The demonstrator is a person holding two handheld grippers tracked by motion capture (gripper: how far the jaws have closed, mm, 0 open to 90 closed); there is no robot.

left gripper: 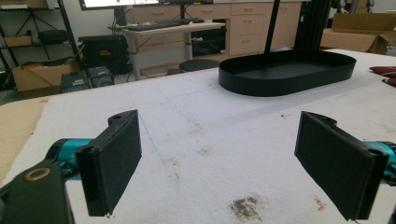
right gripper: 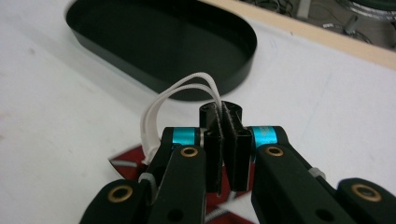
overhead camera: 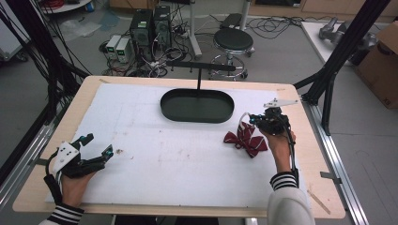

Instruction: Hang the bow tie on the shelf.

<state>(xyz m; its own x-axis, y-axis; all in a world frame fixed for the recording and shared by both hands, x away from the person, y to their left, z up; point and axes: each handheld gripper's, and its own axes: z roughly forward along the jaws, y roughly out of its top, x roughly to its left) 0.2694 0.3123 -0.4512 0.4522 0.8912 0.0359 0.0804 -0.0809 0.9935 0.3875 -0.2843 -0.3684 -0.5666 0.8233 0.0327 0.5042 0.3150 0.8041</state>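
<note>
A dark red bow tie [overhead camera: 246, 140] with white stripes lies on the white mat at the right, in front of the black oval tray [overhead camera: 165, 107]. My right gripper [overhead camera: 254, 120] is just above the tie's far edge, shut on its white elastic strap [right gripper: 182, 91]. In the right gripper view the jaws [right gripper: 223, 116] are pressed together with the strap looping out to the left, and the bow tie [right gripper: 126, 165] sits below them. My left gripper [overhead camera: 98, 144] rests near the mat's front left, open and empty, pads [left gripper: 112, 163] wide apart. The tray [left gripper: 280, 84] holds nothing.
The white mat [overhead camera: 155, 154] covers a wooden table and has brown stains [left gripper: 245, 207] near the left gripper. Black frame posts [overhead camera: 342, 47] stand at the table's right rear corner. A stool [overhead camera: 233, 42] and computer towers [overhead camera: 150, 26] are on the floor beyond.
</note>
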